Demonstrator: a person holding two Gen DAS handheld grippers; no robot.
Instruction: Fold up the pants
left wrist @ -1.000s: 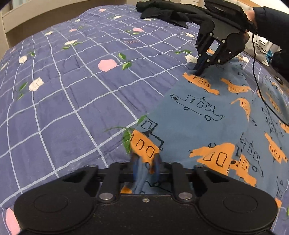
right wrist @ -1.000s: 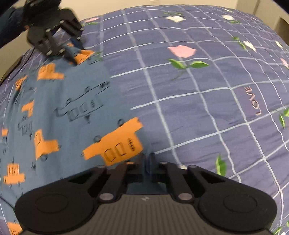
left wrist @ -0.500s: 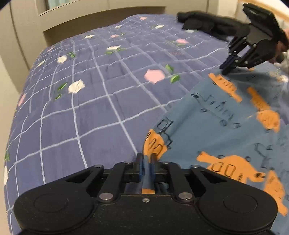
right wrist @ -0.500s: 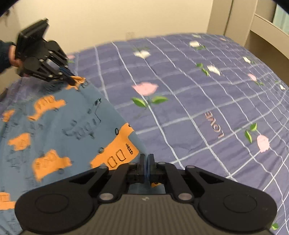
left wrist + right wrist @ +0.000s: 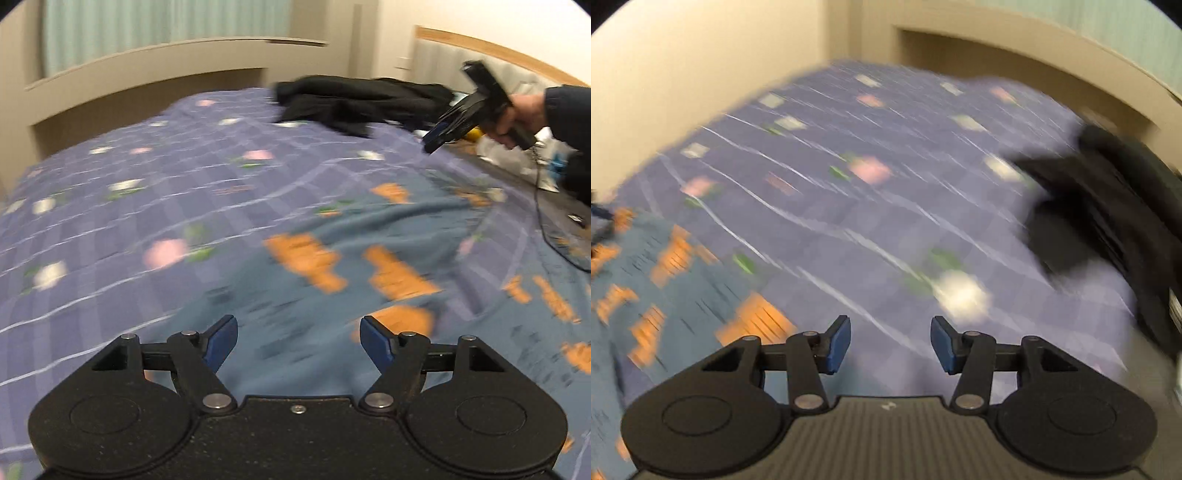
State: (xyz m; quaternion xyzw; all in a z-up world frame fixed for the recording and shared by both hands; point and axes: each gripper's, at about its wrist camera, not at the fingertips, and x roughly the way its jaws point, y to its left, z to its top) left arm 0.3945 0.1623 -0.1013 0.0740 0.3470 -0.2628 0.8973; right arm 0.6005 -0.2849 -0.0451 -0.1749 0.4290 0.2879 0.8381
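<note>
We're holding both grippers wide and empty: the left gripper (image 5: 298,341) is hovering over the pants (image 5: 332,291) lying on the bedspread (image 5: 110,221), the right gripper (image 5: 890,343) just beside them.

Bedroom surroundings, both wrist views, motion-blurred.
Purple quilt (image 5: 122,206) with white grid lines and pink, white and green flower prints, filling mid-frame; black garment (image 5: 354,103) heaped at upper centre right of left view, at right edge in right view (image 5: 1108,214); beige bed frame (image 5: 155,74) and pale green curtain (image 5: 147,29) along top; black cable (image 5: 543,221) at right.
</note>
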